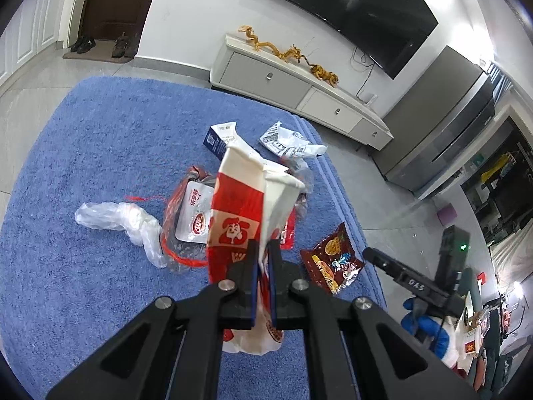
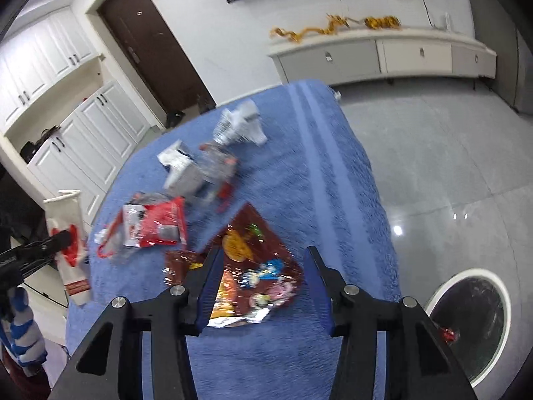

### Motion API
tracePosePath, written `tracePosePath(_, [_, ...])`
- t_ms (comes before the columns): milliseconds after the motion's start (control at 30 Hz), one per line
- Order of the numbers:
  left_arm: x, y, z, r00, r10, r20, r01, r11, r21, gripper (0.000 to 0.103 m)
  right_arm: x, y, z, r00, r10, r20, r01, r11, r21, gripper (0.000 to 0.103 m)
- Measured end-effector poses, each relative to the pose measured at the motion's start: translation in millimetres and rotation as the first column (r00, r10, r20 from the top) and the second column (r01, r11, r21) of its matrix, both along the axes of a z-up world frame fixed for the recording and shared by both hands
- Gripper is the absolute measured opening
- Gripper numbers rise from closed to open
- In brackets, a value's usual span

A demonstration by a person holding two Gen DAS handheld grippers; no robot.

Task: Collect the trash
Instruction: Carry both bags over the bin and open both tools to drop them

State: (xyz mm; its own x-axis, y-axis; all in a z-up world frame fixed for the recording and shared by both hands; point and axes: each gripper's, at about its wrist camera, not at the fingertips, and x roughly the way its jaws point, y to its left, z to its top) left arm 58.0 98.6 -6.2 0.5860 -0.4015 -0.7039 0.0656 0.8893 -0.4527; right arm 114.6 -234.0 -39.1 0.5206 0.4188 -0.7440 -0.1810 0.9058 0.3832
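Observation:
My left gripper [image 1: 263,250] is shut on a red and white paper bag [image 1: 240,213], which hangs above the blue rug [image 1: 83,166]. The right wrist view shows that bag [image 2: 71,266] at the far left, still in the left gripper [image 2: 63,236]. My right gripper [image 2: 263,253] stands open just over a brown snack wrapper [image 2: 256,266] that lies flat on the rug [image 2: 333,183]. Its pads do not press on the wrapper. In the left wrist view the wrapper [image 1: 333,260] lies at the rug's right edge, with the right gripper [image 1: 373,255] beside it.
More trash lies on the rug: a clear plastic bag [image 1: 123,220], a red and white packet [image 1: 196,220], a blue and white box [image 1: 220,140] and a crumpled white wrapper [image 1: 289,143]. A round white bin [image 2: 473,316] stands on the tiled floor at right. A low TV cabinet [image 1: 299,90] lines the wall.

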Motion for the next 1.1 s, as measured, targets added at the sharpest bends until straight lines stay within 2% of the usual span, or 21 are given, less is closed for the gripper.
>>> tracePosePath(233, [11.1,-7.3,-9.9,0.999,-0.001,-0.036,0.001,1.000,-0.002,0.005,2.2,-5.6,-26.4,0.998,0.039,-0.047,-0.033,0.992,0.122,0.046])
tracePosePath(333, [12.3,-11.3,-13.1,0.999,-0.005,-0.043,0.005,1.000,-0.001,0.005,2.1,-3.8,-30.9,0.997,0.065,-0.051,-0.056,0.985,0.162,0.035])
tracePosePath(400, [11.8,-14.2,-13.0,0.999,-0.007,-0.043,0.007,1.000,0.005,0.005,2.3,-2.0,-34.0,0.996,0.077,-0.055,-0.067,0.984,0.165,0.018])
tracePosePath(467, [11.0,-17.1,-12.4,0.999,-0.009,-0.043,0.009,1.000,0.011,0.005,1.1,0.0,-36.0,0.994,0.089,-0.056,-0.078,0.983,0.168,0.008])
tracePosePath(567, [10.7,-17.6,-11.6,0.999,-0.009,-0.040,0.009,1.000,0.019,0.005,-5.5,2.4,-33.5,0.994,0.102,-0.031,-0.095,0.981,0.171,0.005])
tracePosePath(733, [6.4,-23.0,-4.6,1.000,-0.010,-0.029,0.010,0.999,0.030,0.005,-20.6,-0.7,-14.1,0.995,0.089,0.041,-0.095,0.980,0.175,0.003])
tracePosePath(867, [2.3,-34.2,7.9,0.999,-0.033,0.000,0.033,0.999,0.038,0.005,-31.3,-12.4,14.1,0.992,0.055,0.114,-0.075,0.981,0.179,0.003])
tracePosePath(1100, [7.1,-78.3,28.2,0.991,-0.127,0.034,0.126,0.991,0.051,0.005,-56.8,-59.3,62.0,0.973,-0.045,0.226,0.007,0.986,0.166,0.003])
